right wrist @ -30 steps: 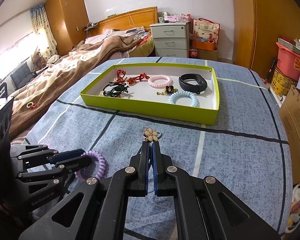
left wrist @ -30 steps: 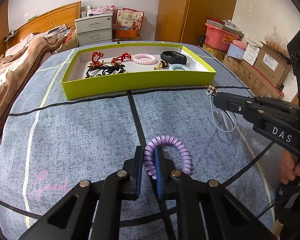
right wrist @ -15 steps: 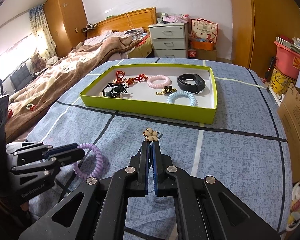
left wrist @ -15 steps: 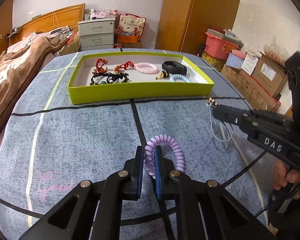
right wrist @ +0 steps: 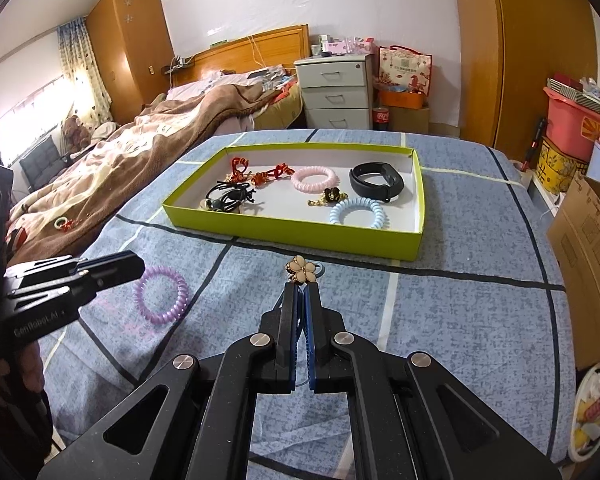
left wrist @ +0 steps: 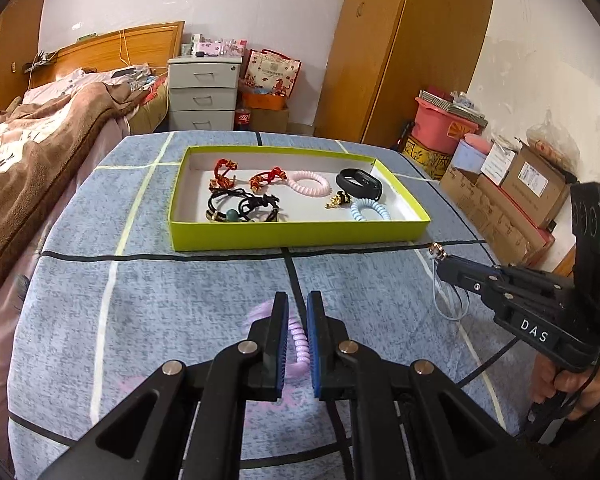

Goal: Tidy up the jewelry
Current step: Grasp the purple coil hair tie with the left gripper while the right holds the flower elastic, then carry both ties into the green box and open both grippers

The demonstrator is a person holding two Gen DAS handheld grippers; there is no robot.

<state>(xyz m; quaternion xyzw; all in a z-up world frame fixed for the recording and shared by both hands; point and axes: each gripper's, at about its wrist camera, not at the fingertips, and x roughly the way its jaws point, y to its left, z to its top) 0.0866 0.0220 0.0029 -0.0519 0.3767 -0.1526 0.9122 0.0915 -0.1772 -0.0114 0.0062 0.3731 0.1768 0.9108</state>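
Right wrist: one purple coil tie [right wrist: 162, 295].

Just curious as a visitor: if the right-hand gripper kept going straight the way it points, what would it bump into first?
Probably the near wall of the green tray. The right gripper, shut on the flower hair tie, points across bare blue cloth toward it; depth is hard to judge.

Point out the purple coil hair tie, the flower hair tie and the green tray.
purple coil hair tie [right wrist: 162, 294]: right wrist view, on its coiled loop.
flower hair tie [right wrist: 302, 272]: right wrist view, on the cream flower.
green tray [right wrist: 292, 228]: right wrist view, on its near wall.
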